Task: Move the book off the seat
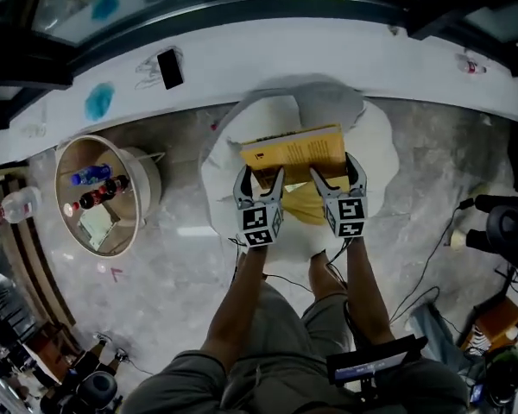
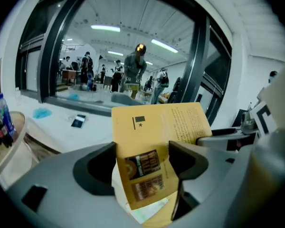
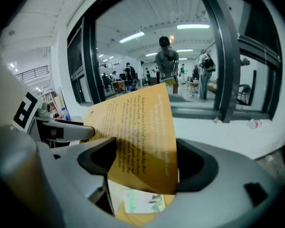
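yellow matte paperback book (image 1: 293,152)

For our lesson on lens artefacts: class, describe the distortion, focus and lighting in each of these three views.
Head view: the white ledge bows into an arc and the corners fall dark. Left gripper view: the window frame bends, a black vignette rings the picture, and the book goes soft near the jaws. Right gripper view: same bending and vignette; the ceiling light glares white.
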A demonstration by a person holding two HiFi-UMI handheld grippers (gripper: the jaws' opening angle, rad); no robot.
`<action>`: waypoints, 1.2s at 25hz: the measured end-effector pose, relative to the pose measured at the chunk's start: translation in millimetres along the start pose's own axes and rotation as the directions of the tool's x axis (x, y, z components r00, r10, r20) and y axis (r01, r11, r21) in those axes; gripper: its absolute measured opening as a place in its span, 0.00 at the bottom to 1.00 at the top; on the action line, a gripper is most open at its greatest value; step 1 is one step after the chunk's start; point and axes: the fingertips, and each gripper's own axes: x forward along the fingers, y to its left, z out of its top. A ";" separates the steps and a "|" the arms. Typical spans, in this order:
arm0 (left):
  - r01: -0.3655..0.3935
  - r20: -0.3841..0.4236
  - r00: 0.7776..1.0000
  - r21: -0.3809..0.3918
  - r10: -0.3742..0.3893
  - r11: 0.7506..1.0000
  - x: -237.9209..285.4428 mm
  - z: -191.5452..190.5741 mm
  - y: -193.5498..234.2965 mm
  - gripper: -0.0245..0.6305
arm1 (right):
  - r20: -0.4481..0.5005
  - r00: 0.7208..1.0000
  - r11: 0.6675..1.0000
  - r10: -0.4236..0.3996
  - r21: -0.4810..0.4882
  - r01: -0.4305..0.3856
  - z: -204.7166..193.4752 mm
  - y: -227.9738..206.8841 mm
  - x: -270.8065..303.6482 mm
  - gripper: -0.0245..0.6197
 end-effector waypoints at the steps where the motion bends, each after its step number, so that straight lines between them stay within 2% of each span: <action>1: -0.004 0.031 1.000 0.010 0.004 1.000 -13.1 26.6 -1.4 0.56 | 0.032 1.000 1.000 0.000 -0.010 0.001 26.7 6.2 -10.1 0.64; 6: -0.027 0.179 0.984 0.053 0.018 0.998 -79.8 153.6 4.2 0.56 | 0.185 0.983 1.000 0.010 -0.028 -0.005 150.2 49.0 -52.7 0.64; 12: 0.000 0.304 0.952 0.149 -0.046 0.989 -169.1 283.7 3.3 0.56 | 0.329 0.943 0.999 -0.042 0.012 0.040 262.8 100.5 -122.7 0.64; 14: 0.018 0.347 0.934 0.182 -0.081 0.983 -194.2 324.9 -5.4 0.56 | 0.367 0.927 0.997 -0.072 0.021 0.069 299.3 109.1 -148.3 0.64; 18: 0.053 0.444 0.882 0.240 -0.158 0.969 -247.3 406.8 -26.5 0.56 | 0.462 0.879 0.991 -0.120 0.006 0.132 378.3 125.0 -205.7 0.64; 21: 0.069 0.492 0.847 0.275 -0.202 0.959 -282.2 438.5 -39.3 0.56 | 0.519 0.844 0.987 -0.137 -0.004 0.163 412.3 138.1 -245.3 0.64; 24: 0.063 0.526 0.823 0.291 -0.215 0.955 -298.1 446.9 -45.9 0.56 | 0.561 0.816 0.984 -0.144 -0.007 0.178 421.2 143.5 -262.3 0.64; 26: 0.056 0.529 0.822 0.291 -0.209 0.955 -303.5 445.4 -48.3 0.56 | 0.556 0.820 0.986 -0.133 -0.008 0.165 418.5 145.2 -265.7 0.64; 28: 0.050 0.524 0.828 0.282 -0.197 0.958 -311.2 441.5 -50.4 0.56 | 0.535 0.836 0.989 -0.120 -0.008 0.147 414.3 148.2 -271.0 0.64; 30: 0.031 0.526 0.833 0.268 -0.173 0.963 -323.6 434.9 -54.7 0.56 | 0.537 0.837 0.992 -0.102 -0.011 0.128 410.5 150.0 -281.4 0.64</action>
